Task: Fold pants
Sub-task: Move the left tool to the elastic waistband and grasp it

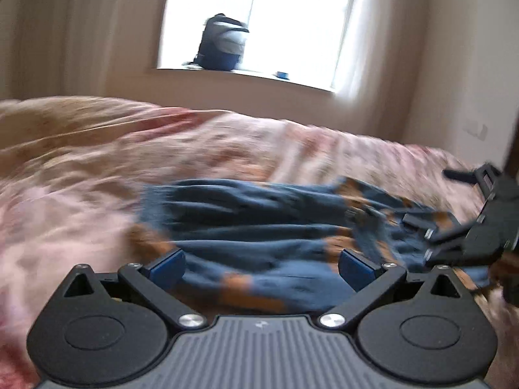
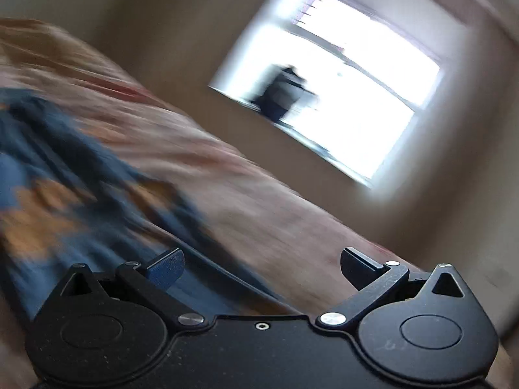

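The pants are dark blue with orange patches and lie crumpled on the pink floral bed cover. My left gripper is open and empty, just above their near edge. My right gripper shows at the right of the left wrist view, open, over the right end of the pants. In the right wrist view my right gripper is open and empty, with the pants blurred to its left on the bed cover.
A bright window is in the far wall, with a dark backpack and a small blue object on its sill. The window also shows in the right wrist view. Beige walls surround the bed.
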The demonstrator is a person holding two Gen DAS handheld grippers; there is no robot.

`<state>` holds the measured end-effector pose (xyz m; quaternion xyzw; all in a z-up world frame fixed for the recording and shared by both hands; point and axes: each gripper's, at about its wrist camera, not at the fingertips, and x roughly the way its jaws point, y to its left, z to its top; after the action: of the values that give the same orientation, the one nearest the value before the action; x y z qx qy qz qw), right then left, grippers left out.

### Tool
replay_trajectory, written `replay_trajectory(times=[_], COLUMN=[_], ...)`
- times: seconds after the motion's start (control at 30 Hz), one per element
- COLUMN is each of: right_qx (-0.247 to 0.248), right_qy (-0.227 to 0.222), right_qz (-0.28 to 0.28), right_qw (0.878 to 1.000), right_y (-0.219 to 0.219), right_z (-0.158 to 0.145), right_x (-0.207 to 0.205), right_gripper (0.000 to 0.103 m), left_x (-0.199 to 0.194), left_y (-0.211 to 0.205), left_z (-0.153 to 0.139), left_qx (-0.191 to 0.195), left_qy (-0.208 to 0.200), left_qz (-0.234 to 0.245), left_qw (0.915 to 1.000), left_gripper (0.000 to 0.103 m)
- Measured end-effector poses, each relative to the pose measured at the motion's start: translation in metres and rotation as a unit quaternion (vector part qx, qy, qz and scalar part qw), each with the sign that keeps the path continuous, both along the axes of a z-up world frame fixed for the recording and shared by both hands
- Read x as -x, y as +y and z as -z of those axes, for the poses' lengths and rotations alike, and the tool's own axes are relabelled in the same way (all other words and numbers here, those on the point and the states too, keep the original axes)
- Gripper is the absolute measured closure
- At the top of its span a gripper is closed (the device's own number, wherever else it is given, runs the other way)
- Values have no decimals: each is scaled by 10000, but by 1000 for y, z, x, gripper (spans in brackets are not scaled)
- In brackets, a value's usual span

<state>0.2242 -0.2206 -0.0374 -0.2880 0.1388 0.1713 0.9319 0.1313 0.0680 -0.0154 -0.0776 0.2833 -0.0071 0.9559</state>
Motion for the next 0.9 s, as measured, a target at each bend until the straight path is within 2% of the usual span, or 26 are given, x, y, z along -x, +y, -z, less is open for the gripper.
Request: replay_trajectory(times=[0.07, 0.13, 0.17, 0.27, 0.33, 0.37, 0.4, 0.47, 0.53, 0.57, 0.67, 0.7, 0.73, 0.8, 0.83, 0.9], right_qx=[216, 623, 622, 131, -375, -537, -663, -1063, -1525, -1607, -1258, -1004, -689, 25, 195, 106], right_qy=[22, 146, 243, 474, 568, 815, 1287, 2218, 3071, 3452, 4051, 4053, 4008, 3796, 3729, 3774], right_qz=[-441, -495, -486, -624, -989, -1202, -1484, -2063, -2526, -2721, -3477, -3651, -3780, -3916, -3996, -4113], right_qw=[9988, 9967, 9966, 9968, 9928, 9879, 9783, 9471, 9048, 8837, 8362, 8321, 8317, 8382, 8372, 8297], right_y=[25, 46, 49, 43, 40, 43, 52, 75, 104, 122, 178, 194, 207, 228, 232, 233], right_z=[10, 23, 24, -8, -33, -43, -50, -55, -50, -46, -41, -39, -36, -25, -20, -16], right_x=[-6, -15, -20, -32, -43, -52, -74, -111, -143, -156, -163, -159, -155, -149, -147, -149], right_gripper=[1, 1, 1, 1, 1, 1, 1, 1, 1, 2, 5, 12, 26, 45, 53, 65], left_x=[2, 2, 2, 2, 0, -1, -3, -4, -6, -5, -7, -9, -11, -13, -16, -18], left_y=[20, 37, 46, 64, 69, 71, 72, 74, 81, 83, 92, 94, 96, 99, 100, 102], left_z=[3, 8, 10, 17, 19, 19, 19, 20, 20, 21, 24, 25, 26, 27, 27, 28], left_qx=[66, 107, 159, 511, 670, 715, 758, 904, 1122, 1217, 1467, 1527, 1580, 1648, 1690, 1825], left_qy=[91, 234, 278, 286, 221, 194, 179, 166, 136, 122, 144, 180, 205, 237, 259, 293], left_qz=[-249, -444, -499, -498, -429, -370, -307, -216, -139, -121, -79, -64, -39, -21, -32, -152], left_qw=[9996, 9987, 9982, 9970, 9966, 9966, 9965, 9955, 9935, 9924, 9890, 9881, 9872, 9860, 9853, 9827], left_gripper=[0, 0, 0, 0, 0, 0, 0, 0, 0, 0, 0, 0, 0, 1, 1, 3])
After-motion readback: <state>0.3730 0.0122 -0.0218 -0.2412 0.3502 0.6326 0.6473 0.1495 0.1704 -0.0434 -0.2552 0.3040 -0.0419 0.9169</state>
